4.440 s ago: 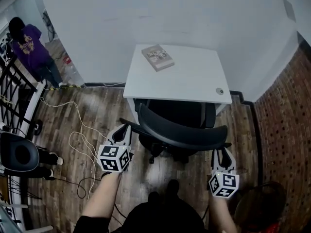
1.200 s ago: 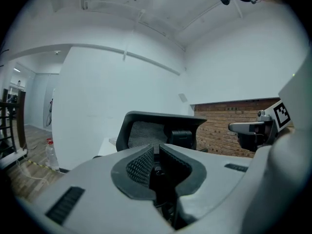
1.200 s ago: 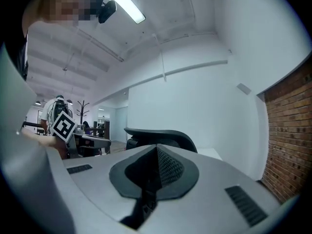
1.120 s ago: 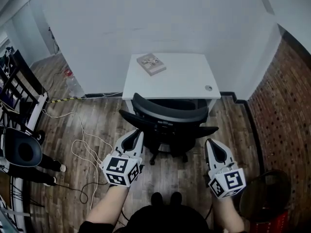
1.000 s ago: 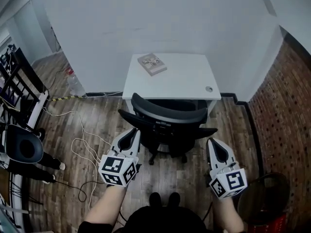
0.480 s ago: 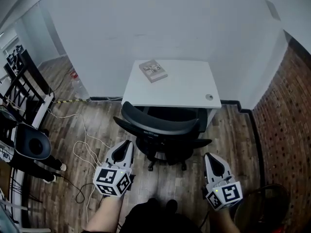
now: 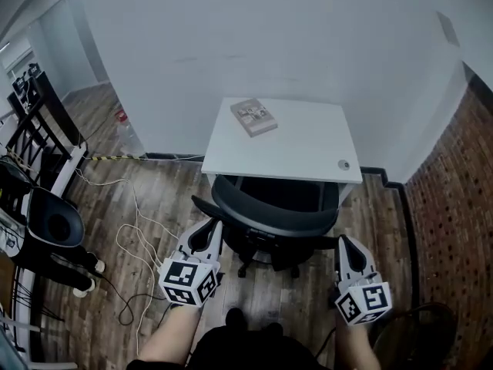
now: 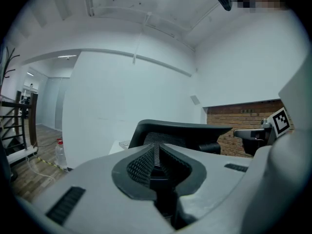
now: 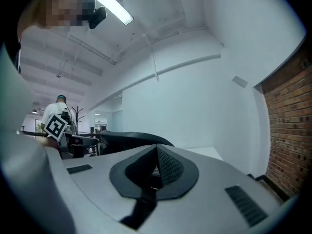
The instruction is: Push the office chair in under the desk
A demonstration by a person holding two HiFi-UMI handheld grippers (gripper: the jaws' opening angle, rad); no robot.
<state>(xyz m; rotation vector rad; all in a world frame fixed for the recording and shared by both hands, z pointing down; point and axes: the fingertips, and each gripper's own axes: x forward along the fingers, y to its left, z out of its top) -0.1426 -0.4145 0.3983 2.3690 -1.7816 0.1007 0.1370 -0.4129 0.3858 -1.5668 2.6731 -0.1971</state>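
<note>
Nearest the viewer, at the bottom of the head view, a person's forearms hold two grey grippers, each carrying a cube printed with black-and-white square markers. No writing can be read on them.

Left gripper [image 7: 208, 228]: jaws closed together, holding nothing. Right gripper [image 7: 344, 243]: jaws also pressed together and empty. Both point forward, roughly level, well apart from each other.

Just ahead of the jaws and between them stands the black office chair [image 7: 271, 216]. Its curved backrest spans the gap between the two grippers, and its armrests lie close to each set of jaws. Whether either touches the chair cannot be made out. The left gripper view shows the mesh backrest a little beyond its closed jaws.

Beyond the backrest, the chair's seat sits partly under the white bench [image 7: 304, 146], which stands against a white wall. On the bench, at its far left from the jaws, lies a book [image 7: 253, 116]; its cover print is too small to read.

Left of the jaws, cables [image 7: 127, 233] trail over the wooden floor [image 7: 166, 187]. Right of them is a brick wall [image 7: 454, 230].
</note>
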